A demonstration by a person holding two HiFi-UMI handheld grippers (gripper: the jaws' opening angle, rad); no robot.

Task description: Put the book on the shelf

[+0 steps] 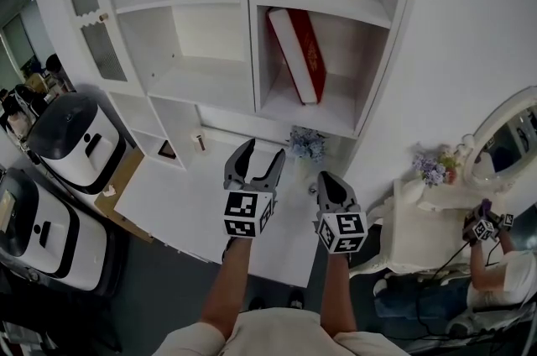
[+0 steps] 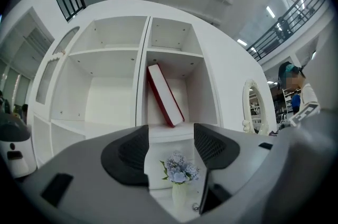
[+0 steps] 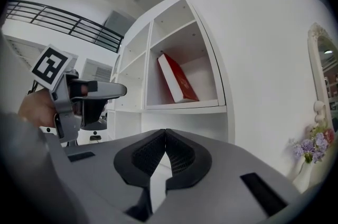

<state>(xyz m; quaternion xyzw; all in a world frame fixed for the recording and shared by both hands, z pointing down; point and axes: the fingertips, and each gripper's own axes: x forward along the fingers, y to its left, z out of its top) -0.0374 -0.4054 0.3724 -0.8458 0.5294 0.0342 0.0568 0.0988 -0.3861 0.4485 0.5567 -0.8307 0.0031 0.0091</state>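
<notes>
A red book (image 1: 299,52) with white page edges leans tilted inside the right compartment of the white shelf (image 1: 252,18); it also shows in the left gripper view (image 2: 165,93) and the right gripper view (image 3: 177,78). My left gripper (image 1: 258,154) hangs below the shelf, open and empty, well clear of the book. My right gripper (image 1: 329,182) is beside it, shut on nothing, its pads (image 3: 174,151) pressed together. From the right gripper view I see the left gripper (image 3: 90,99) at the left.
A small vase of pale blue flowers (image 1: 307,144) stands on the white desk (image 1: 193,212) under the book's compartment. Two white machines (image 1: 71,136) stand at the left. A round mirror (image 1: 503,140) and a person (image 1: 495,262) are at the right.
</notes>
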